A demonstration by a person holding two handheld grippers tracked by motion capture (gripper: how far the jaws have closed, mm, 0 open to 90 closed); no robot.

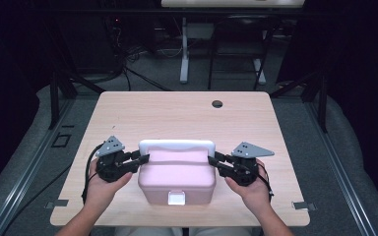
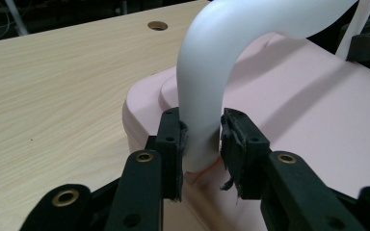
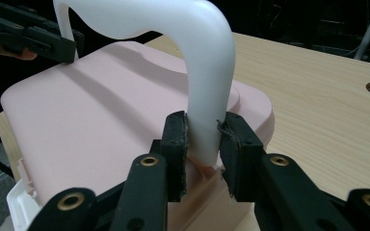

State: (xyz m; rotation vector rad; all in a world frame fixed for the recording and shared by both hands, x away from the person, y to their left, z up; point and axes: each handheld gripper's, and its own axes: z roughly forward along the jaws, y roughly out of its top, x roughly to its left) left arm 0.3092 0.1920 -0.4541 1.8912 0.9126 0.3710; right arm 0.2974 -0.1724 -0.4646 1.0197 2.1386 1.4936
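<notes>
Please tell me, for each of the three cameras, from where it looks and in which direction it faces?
High view: sits above the person's side, facing forward and down on the table; both forearms, left gripper, right gripper.
Left gripper view: rides on the left gripper, looking along its jaws at the white handle of the pink box.
Right gripper view: rides on the right gripper, looking at the handle's other end.
Shared: both gripper views show the handle, the box and the opposite gripper.
</notes>
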